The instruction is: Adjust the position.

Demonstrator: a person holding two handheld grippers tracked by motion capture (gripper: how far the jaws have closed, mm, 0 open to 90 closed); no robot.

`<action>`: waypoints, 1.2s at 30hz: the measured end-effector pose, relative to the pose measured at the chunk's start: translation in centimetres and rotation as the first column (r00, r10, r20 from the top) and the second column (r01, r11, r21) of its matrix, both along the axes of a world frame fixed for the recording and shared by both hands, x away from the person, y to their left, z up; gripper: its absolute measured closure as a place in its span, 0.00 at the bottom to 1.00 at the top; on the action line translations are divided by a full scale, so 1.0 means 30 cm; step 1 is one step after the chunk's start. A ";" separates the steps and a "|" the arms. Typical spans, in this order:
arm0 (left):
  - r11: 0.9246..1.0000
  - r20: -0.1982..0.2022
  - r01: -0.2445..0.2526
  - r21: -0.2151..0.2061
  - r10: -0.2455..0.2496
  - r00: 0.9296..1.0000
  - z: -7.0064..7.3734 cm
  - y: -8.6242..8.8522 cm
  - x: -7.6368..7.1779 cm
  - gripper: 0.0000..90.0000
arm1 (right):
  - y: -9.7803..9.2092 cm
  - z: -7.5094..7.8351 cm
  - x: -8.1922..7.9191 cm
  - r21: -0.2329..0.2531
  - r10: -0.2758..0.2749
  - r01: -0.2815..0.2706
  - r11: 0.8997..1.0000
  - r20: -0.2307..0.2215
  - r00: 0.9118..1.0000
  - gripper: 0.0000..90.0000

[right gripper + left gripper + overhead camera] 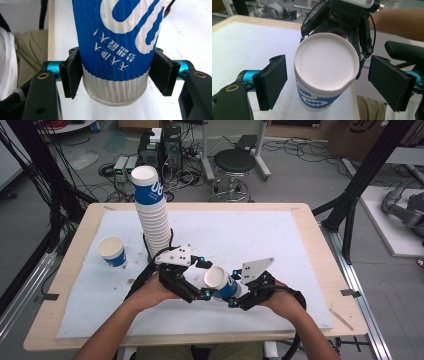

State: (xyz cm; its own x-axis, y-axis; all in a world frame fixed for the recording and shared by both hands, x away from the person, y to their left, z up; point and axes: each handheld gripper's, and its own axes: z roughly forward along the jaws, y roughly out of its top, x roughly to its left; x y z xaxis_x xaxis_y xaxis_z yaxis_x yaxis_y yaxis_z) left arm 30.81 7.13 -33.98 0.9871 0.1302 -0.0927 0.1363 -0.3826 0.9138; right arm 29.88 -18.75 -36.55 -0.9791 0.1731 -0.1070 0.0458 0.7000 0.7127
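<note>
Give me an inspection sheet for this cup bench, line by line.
Surface: wooden table under a white mat.
Job's things: blue-and-white paper cup held above the mat; tall cup stack at rear left; single cup upright at left.
Clutter: nothing seen.
Grippers: right gripper clamps the paper cup near its base; left gripper open, fingers either side of the rim, apart from it.
Cables: black cable trailing over the mat by the left hand.
Surroundings: stool, computer towers, floor wiring.
</note>
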 end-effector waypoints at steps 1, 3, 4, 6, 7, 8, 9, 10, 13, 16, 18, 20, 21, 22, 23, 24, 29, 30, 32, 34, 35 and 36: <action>1.000 -0.001 0.004 0.013 -0.004 1.000 0.001 -0.004 0.002 0.18 | 0.004 0.003 0.000 -0.014 0.005 -0.005 1.000 0.000 1.000 0.37; 0.999 -0.006 0.011 0.037 -0.011 1.000 0.002 -0.010 0.004 0.18 | 0.013 0.011 -0.001 -0.048 0.015 -0.015 0.999 0.009 1.000 0.37; 0.999 -0.012 0.011 0.041 -0.010 1.000 0.001 -0.015 0.004 0.18 | 0.018 0.015 -0.001 -0.069 0.022 -0.021 0.997 0.009 1.000 0.37; 0.997 -0.015 0.021 0.068 -0.020 1.000 -0.002 -0.022 0.007 0.18 | 0.027 0.022 -0.001 -0.103 0.033 -0.032 0.994 0.012 0.999 0.37; 0.996 -0.024 0.027 0.081 -0.025 0.999 -0.004 -0.026 0.008 0.18 | 0.032 0.025 -0.001 -0.123 0.038 -0.036 0.992 0.010 0.999 0.37; 0.995 -0.029 0.031 0.094 -0.029 0.999 -0.006 -0.030 0.008 0.18 | 0.037 0.029 -0.002 -0.145 0.043 -0.041 0.989 0.010 0.999 0.36; 0.994 -0.032 0.034 0.106 -0.031 0.999 -0.009 -0.034 0.008 0.18 | 0.043 0.032 -0.003 -0.164 0.046 -0.043 0.985 0.012 0.999 0.37; 0.992 -0.033 0.036 0.121 -0.032 0.999 -0.011 -0.038 0.008 0.18 | 0.049 0.035 -0.003 -0.185 0.055 -0.051 0.981 0.015 0.998 0.37; 0.990 -0.044 0.046 0.136 -0.040 0.998 -0.018 -0.045 0.010 0.20 | 0.067 0.039 -0.010 -0.246 0.067 -0.059 0.967 0.023 0.997 0.36; 0.986 -0.058 0.058 0.158 -0.050 0.997 -0.022 -0.048 0.014 0.23 | 0.081 0.041 -0.016 -0.287 0.076 -0.060 0.956 0.046 0.996 0.36; 0.983 -0.061 0.067 0.171 -0.057 0.996 -0.025 -0.050 0.015 0.25 | 0.085 0.042 -0.018 -0.288 0.081 -0.064 0.955 0.049 0.995 0.36; 0.981 -0.072 0.068 0.181 -0.055 0.996 -0.028 -0.051 0.014 0.26 | 0.087 0.043 -0.019 -0.290 0.084 -0.067 0.955 0.047 0.995 0.36; 0.980 -0.075 0.070 0.188 -0.057 0.996 -0.029 -0.052 0.015 0.28 | 0.088 0.043 -0.019 -0.289 0.083 -0.067 0.955 0.046 0.995 0.36; 0.979 -0.075 0.074 0.191 -0.061 0.995 -0.030 -0.051 0.016 0.30 | 0.089 0.044 -0.020 -0.288 0.084 -0.067 0.955 0.045 0.995 0.36; 0.979 -0.073 0.074 0.191 -0.061 0.995 -0.031 -0.053 0.016 0.30 | 0.090 0.044 -0.020 -0.292 0.084 -0.067 0.954 0.045 0.995 0.36; 0.978 -0.068 0.078 0.194 -0.066 0.996 -0.032 -0.053 0.017 0.30 | 0.090 0.043 -0.021 -0.295 0.081 -0.064 0.953 0.045 0.996 0.36; 0.975 -0.032 0.080 0.205 -0.075 0.997 -0.035 -0.055 0.014 0.32 | 0.087 0.040 -0.022 -0.308 0.089 -0.071 0.949 0.046 0.995 0.32; 0.978 -0.025 0.075 0.196 -0.071 0.997 -0.033 -0.053 0.016 0.32 | 0.085 0.040 -0.021 -0.304 0.089 -0.069 0.950 0.054 0.995 0.29; 0.982 -0.028 0.074 0.173 -0.070 0.997 -0.029 -0.044 0.019 0.33 | 0.078 0.038 -0.022 -0.265 0.080 -0.061 0.962 0.061 0.995 0.24; 0.986 -0.028 0.073 0.150 -0.070 0.997 -0.028 -0.035 0.020 0.33 | 0.067 0.043 -0.021 -0.220 0.075 -0.059 0.974 0.064 0.995 0.23; 0.987 -0.026 0.071 0.144 -0.068 0.997 -0.029 -0.031 0.020 0.33 | 0.057 0.048 -0.022 -0.182 0.065 -0.053 0.982 0.059 0.996 0.23; 0.988 -0.025 0.069 0.138 -0.066 0.997 -0.030 -0.028 0.020 0.33 | 0.047 0.055 -0.023 -0.151 0.055 -0.046 0.987 0.056 0.997 0.23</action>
State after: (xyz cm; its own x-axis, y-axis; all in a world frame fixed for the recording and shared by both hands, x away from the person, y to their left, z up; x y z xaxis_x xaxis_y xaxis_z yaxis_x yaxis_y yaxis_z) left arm 31.41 6.29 -34.88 0.9922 0.0760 -0.0988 0.1239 -0.5145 0.8485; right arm 29.20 -17.33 -34.91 -0.9771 0.1012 -0.1870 -0.0321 0.7990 0.6004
